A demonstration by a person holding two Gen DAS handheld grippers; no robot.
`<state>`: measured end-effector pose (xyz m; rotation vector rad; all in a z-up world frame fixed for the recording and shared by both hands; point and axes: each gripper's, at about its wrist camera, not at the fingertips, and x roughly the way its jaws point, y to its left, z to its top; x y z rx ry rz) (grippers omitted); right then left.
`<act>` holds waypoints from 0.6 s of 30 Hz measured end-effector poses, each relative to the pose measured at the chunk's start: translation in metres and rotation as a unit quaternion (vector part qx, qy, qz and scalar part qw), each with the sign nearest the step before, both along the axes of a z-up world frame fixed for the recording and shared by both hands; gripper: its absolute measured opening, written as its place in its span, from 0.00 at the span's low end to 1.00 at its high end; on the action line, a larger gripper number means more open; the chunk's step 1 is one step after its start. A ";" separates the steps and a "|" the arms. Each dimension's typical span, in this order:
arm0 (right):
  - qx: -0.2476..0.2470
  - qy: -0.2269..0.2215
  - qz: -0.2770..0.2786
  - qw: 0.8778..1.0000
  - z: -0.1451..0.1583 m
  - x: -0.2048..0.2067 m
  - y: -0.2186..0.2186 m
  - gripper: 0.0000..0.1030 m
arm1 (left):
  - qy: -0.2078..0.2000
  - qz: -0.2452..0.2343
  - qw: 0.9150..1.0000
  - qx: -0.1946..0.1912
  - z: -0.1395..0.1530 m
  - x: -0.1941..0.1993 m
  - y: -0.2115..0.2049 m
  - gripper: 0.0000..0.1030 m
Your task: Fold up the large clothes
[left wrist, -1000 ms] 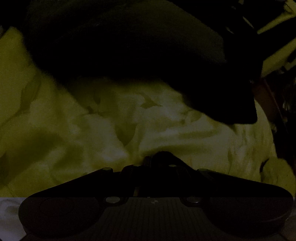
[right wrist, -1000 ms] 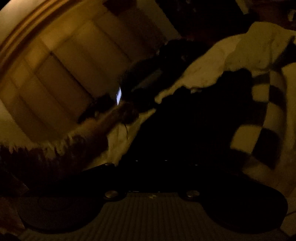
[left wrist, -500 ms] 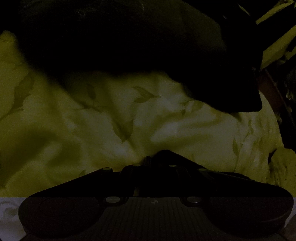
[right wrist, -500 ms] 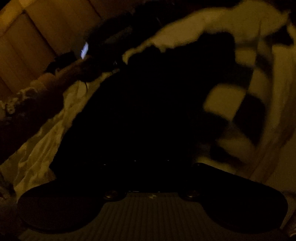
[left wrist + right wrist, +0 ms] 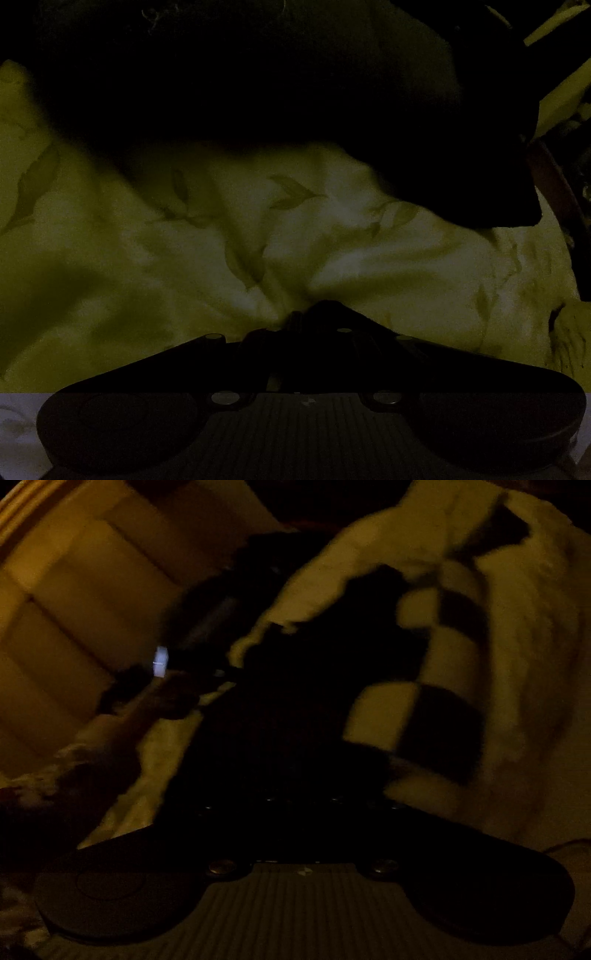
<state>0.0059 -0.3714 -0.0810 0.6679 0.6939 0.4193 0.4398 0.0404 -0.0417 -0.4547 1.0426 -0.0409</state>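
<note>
Black and nearly featureless in the dim light, the garment [image 5: 258, 85] fills the upper part of the left wrist view as one dark mass, its lower edge curving across a pale bedspread [image 5: 221, 240] printed with leaves. One corner of the garment reaches down to the right and ends in a blunt tip lying on the bedspread. A few light specks of lint show near the top edge of the cloth. No weave, seam or button can be made out.

The left gripper [image 5: 306, 317] points down at the bedspread, its jaws drawn close together. The fingertips are lost in shadow, so whether they pinch any fabric cannot be told.

In the right wrist view the same garment [image 5: 295, 709] runs away from the camera as a long dark shape across the bed, with pale bedding showing on both sides of it. To its right lies a black-and-white checked cloth [image 5: 417, 716], touching or overlapping the garment's edge; the blur hides which. The right gripper [image 5: 299, 801] has its jaws pressed together, and its dark fingers merge with the dark cloth in front of them, so a grip on the garment cannot be confirmed.

At the left of that view a person's arm [image 5: 122, 720] reaches over the bedding, with a small glowing screen [image 5: 161, 661] just above the hand. A panelled wall [image 5: 74, 609] stands behind.

No brand, label or readable writing appears anywhere; the screen is only a bright blur.
</note>
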 end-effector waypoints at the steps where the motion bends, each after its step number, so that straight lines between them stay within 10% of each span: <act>1: -0.003 -0.006 0.002 1.000 0.002 -0.001 0.000 0.05 | 0.000 0.001 1.000 0.000 0.000 0.000 0.000 0.41; 14: -0.006 -0.038 -0.095 0.995 -0.009 0.015 -0.009 0.06 | -0.008 0.021 0.999 -0.030 0.000 -0.013 0.006 0.43; 18: -0.009 -0.052 -0.091 0.994 0.000 0.011 -0.001 0.34 | -0.019 -0.008 0.999 -0.047 0.005 -0.023 0.015 0.89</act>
